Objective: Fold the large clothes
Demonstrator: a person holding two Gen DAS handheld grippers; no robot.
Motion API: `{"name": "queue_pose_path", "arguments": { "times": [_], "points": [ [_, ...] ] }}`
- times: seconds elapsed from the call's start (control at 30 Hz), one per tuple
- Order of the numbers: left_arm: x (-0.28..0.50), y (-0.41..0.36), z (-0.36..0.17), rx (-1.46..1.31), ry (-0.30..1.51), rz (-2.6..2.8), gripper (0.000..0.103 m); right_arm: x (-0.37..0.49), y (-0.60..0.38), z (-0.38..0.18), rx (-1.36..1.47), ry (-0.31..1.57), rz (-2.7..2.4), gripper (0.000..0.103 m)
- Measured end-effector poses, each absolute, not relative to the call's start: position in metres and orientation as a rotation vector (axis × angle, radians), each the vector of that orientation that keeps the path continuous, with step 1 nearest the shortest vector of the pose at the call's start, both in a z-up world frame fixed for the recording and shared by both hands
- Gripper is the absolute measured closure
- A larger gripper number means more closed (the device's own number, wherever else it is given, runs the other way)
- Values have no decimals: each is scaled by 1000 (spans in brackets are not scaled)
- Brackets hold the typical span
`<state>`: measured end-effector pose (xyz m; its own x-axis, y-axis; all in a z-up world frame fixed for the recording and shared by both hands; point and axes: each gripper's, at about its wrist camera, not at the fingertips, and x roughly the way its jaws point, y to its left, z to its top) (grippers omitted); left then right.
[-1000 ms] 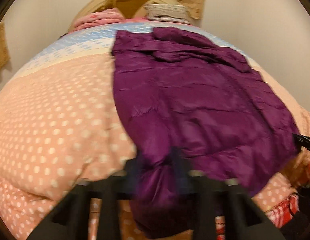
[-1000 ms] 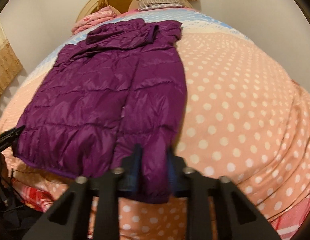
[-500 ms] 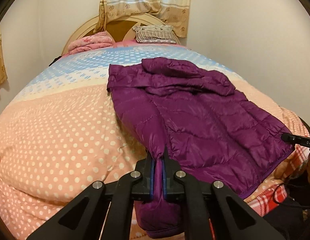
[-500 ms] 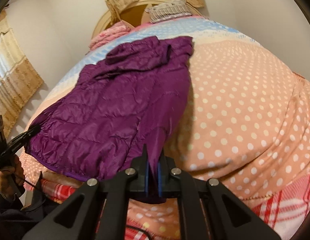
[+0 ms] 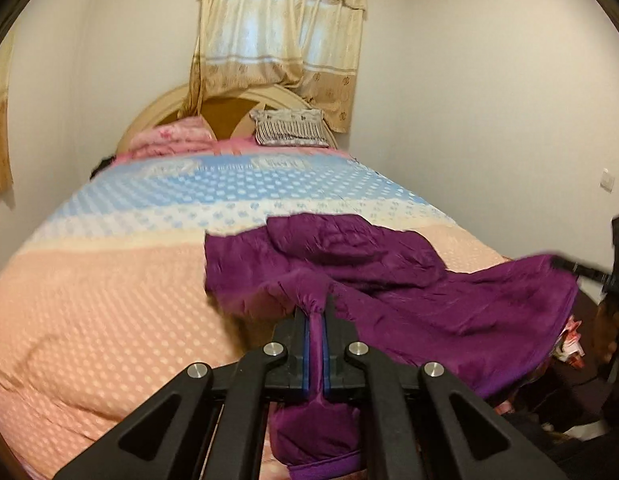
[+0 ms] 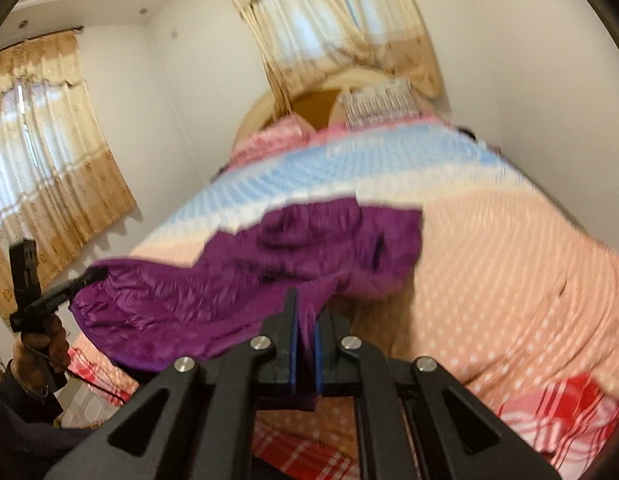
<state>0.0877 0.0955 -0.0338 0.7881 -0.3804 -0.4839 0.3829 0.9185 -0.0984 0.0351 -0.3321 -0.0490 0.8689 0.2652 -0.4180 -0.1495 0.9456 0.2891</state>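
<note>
Curtained windows and a rounded headboard [image 5: 169, 108] close off the far end of the room, and a bed [image 5: 89, 300] in a peach dotted quilt with a blue band fills the middle. On it lies the purple puffer jacket [image 5: 349, 252], its collar end resting toward the far side while its near hem hangs raised off the quilt between the two claws. By the look of it the jacket is light, soft and padded, with a shiny shell that may slip, so its hem corners seem the best places to hold, pinched deep enough to catch the seam. At the left corner, the left claw [image 5: 317, 312] is clamped tight on a bunched fold of hem, fabric squeezed between the blue pads and spilling below them. At the right corner, the right claw [image 6: 305, 312] is likewise closed hard on the fabric, the cloth stretched taut and sagging between both grips.
</note>
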Motion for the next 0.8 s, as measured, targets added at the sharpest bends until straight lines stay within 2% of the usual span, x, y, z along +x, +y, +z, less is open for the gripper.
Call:
{"name": "queue_pose_path", "arguments": {
  "times": [0.17, 0.33, 0.47, 0.63, 0.67, 0.7, 0.73, 0.77, 0.8],
  "points": [
    [159, 90, -52, 48, 522, -375, 100, 111, -338, -48, 263, 436, 185, 95],
    [244, 78, -76, 28, 550, -392, 100, 204, -333, -63, 304, 479, 119, 95],
    [289, 76, -91, -25, 595, -371, 95, 239, -334, -76, 312, 513, 92, 95],
    [331, 74, -105, -63, 648, -307, 83, 280, -337, -93, 318, 561, 58, 95],
    [335, 73, -106, -59, 640, -284, 76, 287, -339, -96, 318, 569, 50, 95],
    [338, 74, -106, -57, 629, -259, 57, 295, -341, -99, 319, 577, 40, 95],
    [340, 76, -106, -52, 605, -220, 43, 303, -344, -103, 330, 588, 39, 95],
    [342, 79, -104, -44, 569, -165, 19, 312, -346, -107, 341, 597, 40, 95],
    [343, 83, -102, -49, 538, -139, 15, 320, -346, -110, 339, 605, 34, 95]
  ]
}}
